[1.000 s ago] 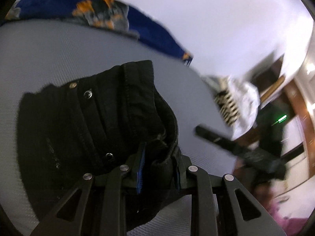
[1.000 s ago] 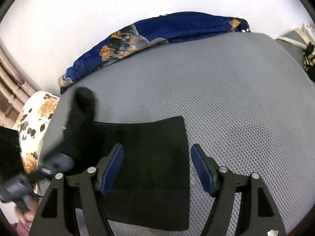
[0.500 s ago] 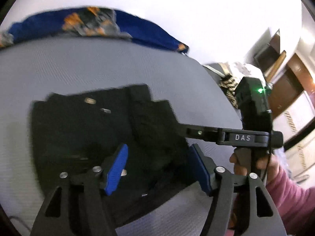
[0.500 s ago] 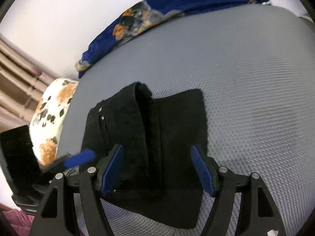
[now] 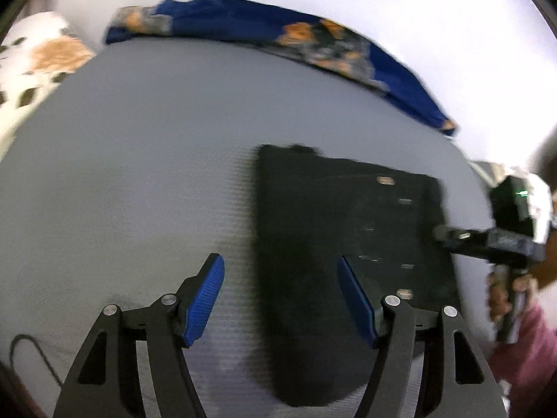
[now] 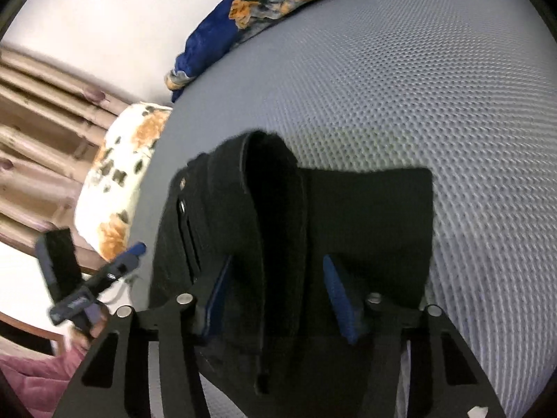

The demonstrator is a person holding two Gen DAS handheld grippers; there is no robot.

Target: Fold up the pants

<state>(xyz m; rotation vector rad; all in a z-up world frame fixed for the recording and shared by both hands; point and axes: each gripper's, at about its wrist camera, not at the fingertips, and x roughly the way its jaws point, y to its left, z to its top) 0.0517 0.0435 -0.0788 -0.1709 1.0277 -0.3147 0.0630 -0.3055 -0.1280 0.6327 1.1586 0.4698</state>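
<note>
Black pants [image 5: 348,244] lie folded into a flat rectangle on the grey mesh mattress [image 5: 139,174]. My left gripper [image 5: 280,299] is open and holds nothing, and the pants' left edge lies below the gap between its blue pads. In the right wrist view, a raised fold of the pants [image 6: 275,209] stands up between the fingers of my right gripper [image 6: 278,296]. Its jaws are closing around that fold, and a gap still shows at the right pad [image 6: 339,299]. The right gripper [image 5: 487,240] also shows at the pants' right edge in the left wrist view. The left gripper [image 6: 115,271] shows off the pants' left side.
A blue blanket with orange patches [image 5: 278,35] lies along the mattress's far edge by the white wall. A white pillow with orange and dark spots [image 6: 118,181] sits at the left, with curtains [image 6: 41,122] behind. A thin cable [image 5: 21,345] lies near the mattress's front left.
The left gripper opened, let go of the pants' waistband and swung left, so the pants now lie flat. The right gripper dropped closer over the raised fold and its jaws narrowed.
</note>
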